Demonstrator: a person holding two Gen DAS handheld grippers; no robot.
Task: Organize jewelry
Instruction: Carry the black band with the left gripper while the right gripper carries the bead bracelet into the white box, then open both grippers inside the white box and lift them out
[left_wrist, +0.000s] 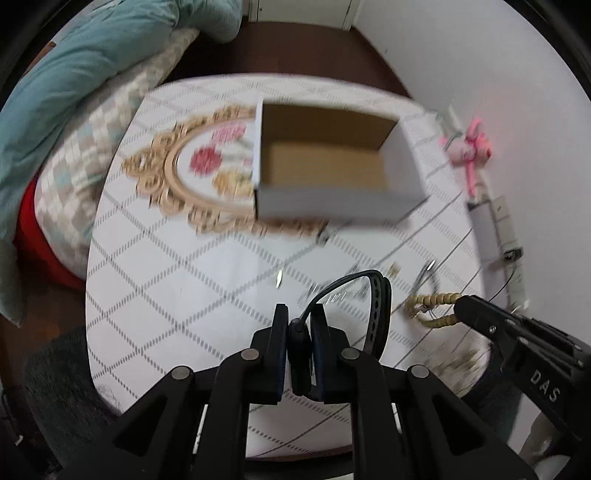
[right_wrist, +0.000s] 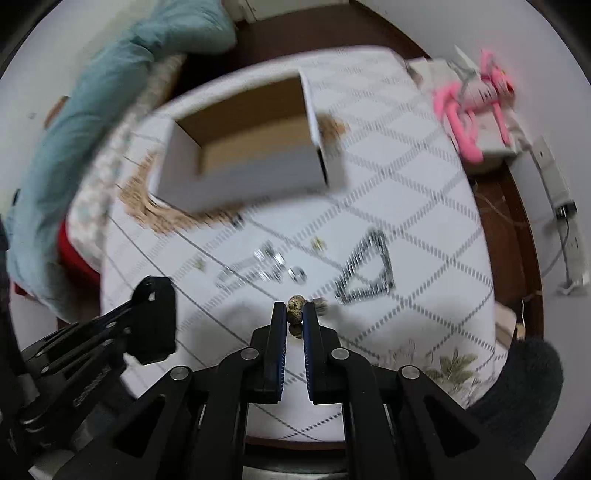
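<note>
Risk sits mainly in the two loose grips. The left tongs (left_wrist: 299, 328) pinch a black perforated strap (left_wrist: 378, 314), apparently a watch band, by a small lump near its end, and the rest of the band arcs free above the tabletop (left_wrist: 166, 266); a swing toward the open cardboard box (left_wrist: 332, 166) could let the dangling loop catch the box wall or slip out of the narrow hold. The right tongs (right_wrist: 294, 314) are pressed on a speckled bead bracelet (right_wrist: 295, 308), with only a couple of beads between the pads, so the strand, which hangs tan and looped in the left view, could roll free. Both views are smeared by motion, and haste makes either slip likelier. Small silver pieces (right_wrist: 269, 264), a ring (right_wrist: 297, 275) and a dark chain (right_wrist: 365, 269) lie scattered between the tongs and the box; a trailing strap or bracelet dragged low could sweep them toward the edge. The box appears empty, and it rests partly on an ornate framed picture (left_wrist: 207, 162), so a knock may shift it.
</note>
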